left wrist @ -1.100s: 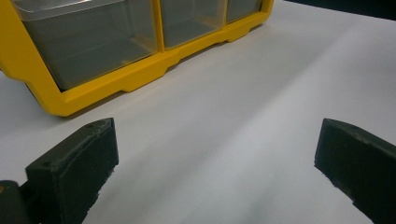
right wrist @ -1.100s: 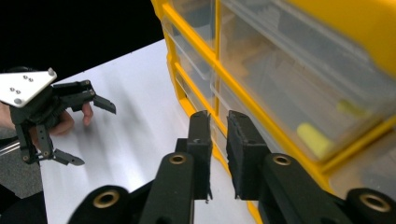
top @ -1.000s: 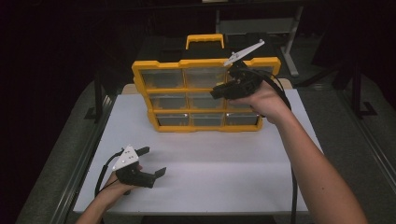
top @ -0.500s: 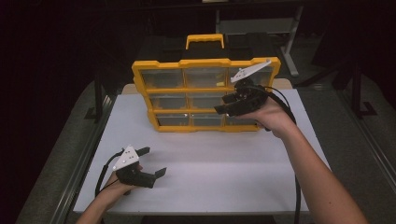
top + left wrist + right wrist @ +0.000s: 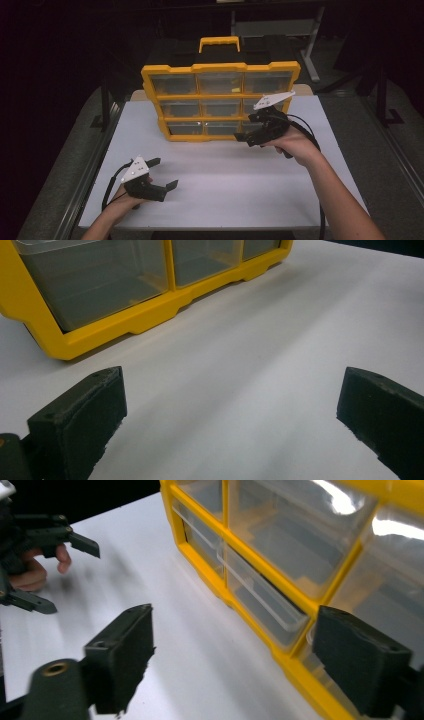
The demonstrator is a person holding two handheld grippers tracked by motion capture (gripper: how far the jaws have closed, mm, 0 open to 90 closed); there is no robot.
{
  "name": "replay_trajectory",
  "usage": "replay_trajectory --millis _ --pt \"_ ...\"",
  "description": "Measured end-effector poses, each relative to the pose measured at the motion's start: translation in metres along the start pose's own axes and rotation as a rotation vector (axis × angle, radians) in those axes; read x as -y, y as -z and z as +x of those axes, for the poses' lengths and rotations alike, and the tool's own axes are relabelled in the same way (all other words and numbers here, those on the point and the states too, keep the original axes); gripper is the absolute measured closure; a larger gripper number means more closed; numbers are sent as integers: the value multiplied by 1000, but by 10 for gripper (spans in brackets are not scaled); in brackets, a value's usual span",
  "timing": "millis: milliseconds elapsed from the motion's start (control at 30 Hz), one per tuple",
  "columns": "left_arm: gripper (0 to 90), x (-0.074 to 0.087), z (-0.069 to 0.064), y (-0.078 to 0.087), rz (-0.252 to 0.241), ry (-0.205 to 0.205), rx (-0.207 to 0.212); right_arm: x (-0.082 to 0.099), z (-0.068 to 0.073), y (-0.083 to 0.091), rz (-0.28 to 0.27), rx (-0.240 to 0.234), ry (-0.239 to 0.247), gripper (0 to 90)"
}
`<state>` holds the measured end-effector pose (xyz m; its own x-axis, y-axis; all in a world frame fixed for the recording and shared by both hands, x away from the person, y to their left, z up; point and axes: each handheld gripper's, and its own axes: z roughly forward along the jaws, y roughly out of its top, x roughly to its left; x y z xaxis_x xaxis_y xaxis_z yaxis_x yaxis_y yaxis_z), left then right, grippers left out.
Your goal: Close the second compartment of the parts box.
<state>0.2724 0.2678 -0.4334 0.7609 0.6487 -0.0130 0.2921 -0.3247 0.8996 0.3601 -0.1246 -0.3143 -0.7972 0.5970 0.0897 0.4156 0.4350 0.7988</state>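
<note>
compared with a second ago the right tongs (image 5: 246, 138) have dropped from the top row of the yellow organizer (image 5: 220, 67) to its bottom row, at the right end, and their jaws have just been opening. now they stand wide with nothing between them, one pad sitting just in front of the lowest clear drawer (image 5: 260, 597), which is pulled out a bit. the right forearm (image 5: 335, 195) comes in from the bottom right, hand wrapped round the grip, tongs aimed left along the box front. the left tongs (image 5: 165, 172) haven't moved: spread wide, empty, low over the white worktop (image 5: 225, 190) near its front left corner, pointing right. the organizer stands upright at the back of the worktop, handle up.
</note>
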Motion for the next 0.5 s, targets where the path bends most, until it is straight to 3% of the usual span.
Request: replay_trajectory --millis 500 --pt "0 0 1 0 2 4 0 53 -2 -8 -11 34 -26 14"
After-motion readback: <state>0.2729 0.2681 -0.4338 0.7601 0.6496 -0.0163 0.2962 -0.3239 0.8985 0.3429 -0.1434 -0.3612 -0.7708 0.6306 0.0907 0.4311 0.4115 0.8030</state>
